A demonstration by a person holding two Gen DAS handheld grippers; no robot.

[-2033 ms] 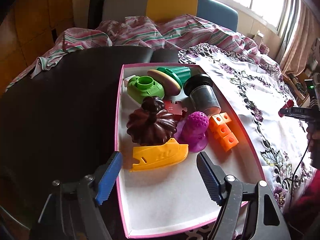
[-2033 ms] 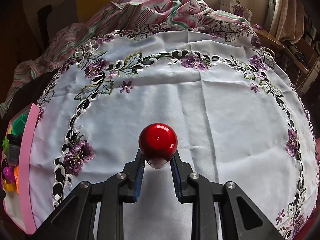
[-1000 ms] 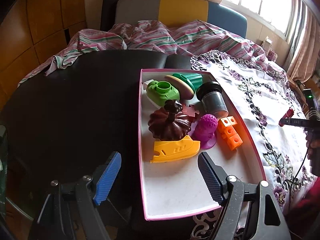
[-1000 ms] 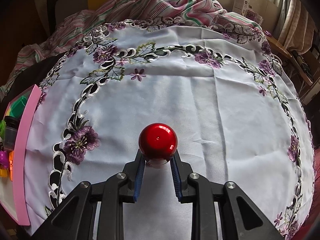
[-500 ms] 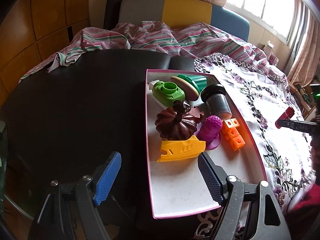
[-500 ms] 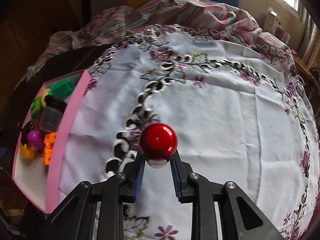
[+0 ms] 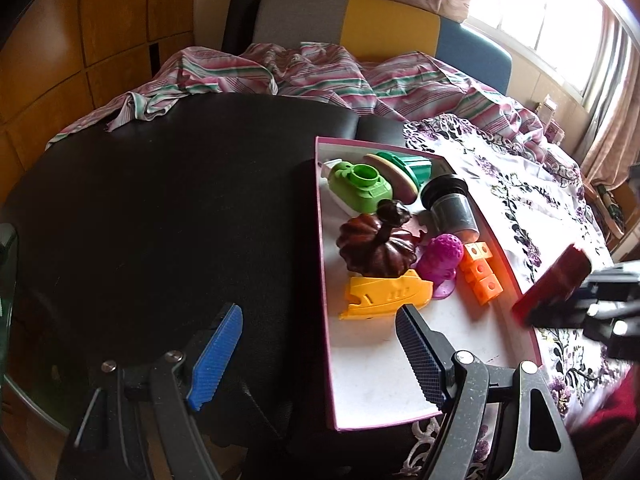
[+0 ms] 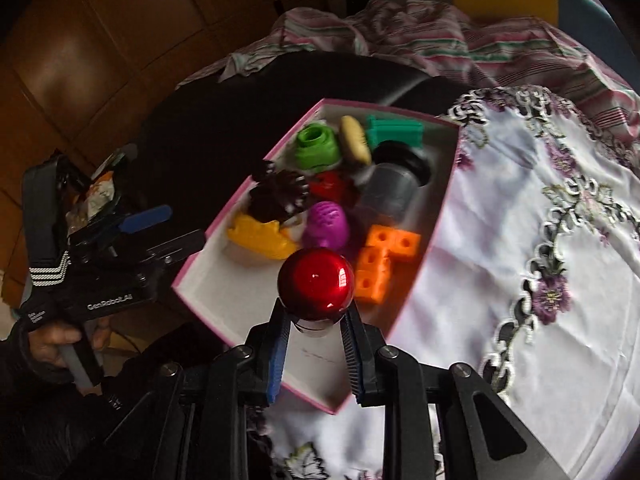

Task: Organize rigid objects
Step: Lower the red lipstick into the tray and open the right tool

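Note:
My right gripper is shut on a shiny red ball and holds it above the near right part of the pink-rimmed box. In the left wrist view the red ball and right gripper show blurred at the box's right edge. My left gripper is open and empty, hovering over the box's near left corner. The box holds a yellow boat, dark pumpkin, purple toy, orange blocks, green toy and a dark jar.
The box sits where a black table meets a white floral cloth. Striped bedding and a chair back lie behind. The near part of the box floor is bare.
My right gripper has swung left with the red ball, from over the floral cloth to above the box. My left gripper has drifted left and back a little, still open.

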